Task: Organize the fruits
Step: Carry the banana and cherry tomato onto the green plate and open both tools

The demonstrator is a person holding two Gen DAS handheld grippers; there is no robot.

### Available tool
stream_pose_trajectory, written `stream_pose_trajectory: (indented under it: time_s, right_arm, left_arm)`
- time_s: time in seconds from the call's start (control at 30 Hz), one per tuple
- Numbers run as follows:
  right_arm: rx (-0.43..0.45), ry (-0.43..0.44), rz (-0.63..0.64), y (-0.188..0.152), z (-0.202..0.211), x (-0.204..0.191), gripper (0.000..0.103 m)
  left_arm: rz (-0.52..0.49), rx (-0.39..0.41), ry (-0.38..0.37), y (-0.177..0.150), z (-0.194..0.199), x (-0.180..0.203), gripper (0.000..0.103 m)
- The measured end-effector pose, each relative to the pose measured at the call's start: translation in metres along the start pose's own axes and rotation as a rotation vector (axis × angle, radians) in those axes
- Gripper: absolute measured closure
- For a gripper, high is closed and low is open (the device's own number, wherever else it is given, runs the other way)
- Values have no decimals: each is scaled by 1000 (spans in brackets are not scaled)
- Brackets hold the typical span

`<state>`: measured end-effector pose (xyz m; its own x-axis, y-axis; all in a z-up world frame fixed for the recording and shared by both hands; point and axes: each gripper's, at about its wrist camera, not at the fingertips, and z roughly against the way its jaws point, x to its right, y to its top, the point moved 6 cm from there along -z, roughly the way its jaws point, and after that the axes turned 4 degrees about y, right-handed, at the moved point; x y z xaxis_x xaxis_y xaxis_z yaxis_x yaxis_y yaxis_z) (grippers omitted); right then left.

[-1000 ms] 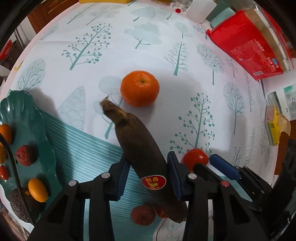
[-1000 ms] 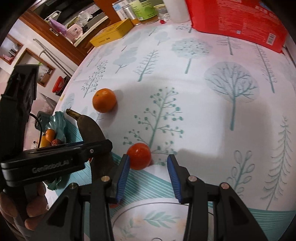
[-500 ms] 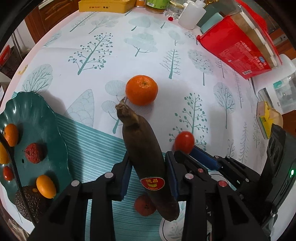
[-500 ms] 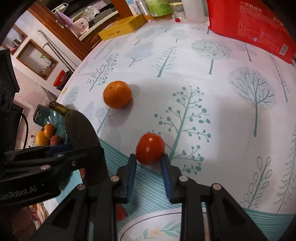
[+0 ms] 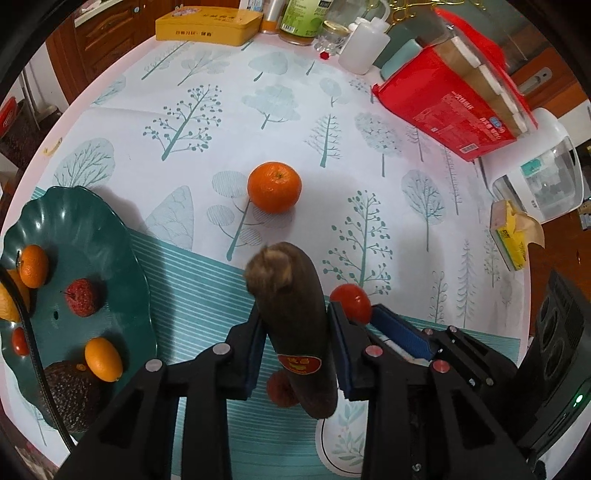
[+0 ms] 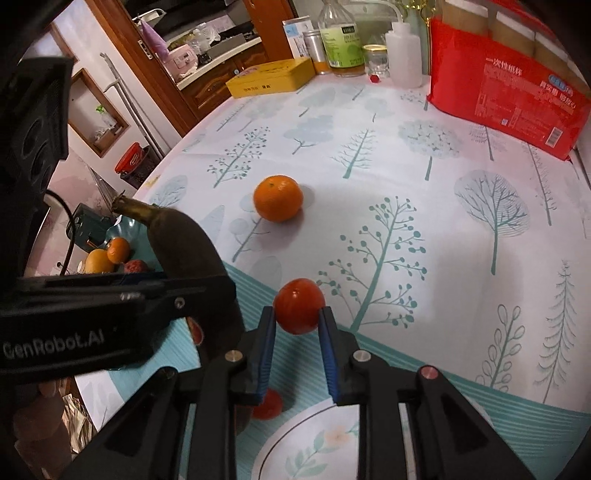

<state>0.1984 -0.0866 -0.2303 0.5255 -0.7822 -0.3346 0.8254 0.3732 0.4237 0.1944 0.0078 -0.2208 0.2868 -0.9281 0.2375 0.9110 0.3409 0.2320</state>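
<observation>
My left gripper [image 5: 295,332] is shut on a dark overripe banana [image 5: 293,325] with a red sticker and holds it above the table, stem tilted up; the banana also shows in the right wrist view [image 6: 181,240]. My right gripper [image 6: 297,321] is shut on a small red tomato [image 6: 298,310], which also shows in the left wrist view [image 5: 351,302]. An orange [image 5: 274,186] sits alone on the tree-print cloth. A green plate [image 5: 99,236] at the left holds small oranges, a kumquat, a lychee and an avocado.
A red lychee [image 5: 280,387] lies under the banana, by a white plate [image 6: 314,443]. A red package [image 5: 450,107], bottles [image 5: 364,48], a yellow tin [image 5: 207,26] and a white appliance [image 5: 543,177] stand along the back and right edges.
My left gripper has lifted the banana higher and tipped its stem toward the camera. My right gripper has closed on the tomato and raised it off the cloth.
</observation>
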Motion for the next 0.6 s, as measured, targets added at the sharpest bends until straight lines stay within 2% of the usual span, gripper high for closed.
stream_pose_trajectory:
  time_s: [0.37,0.6]
  right_arm:
    - [58,19,24,-2,33,-29,80]
    - [102,41,80,8,54,-68,80]
  left_arm:
    - [-22,54,-51,-7,45,-4,73]
    - [-68,95,-34,-15,92,-31,73]
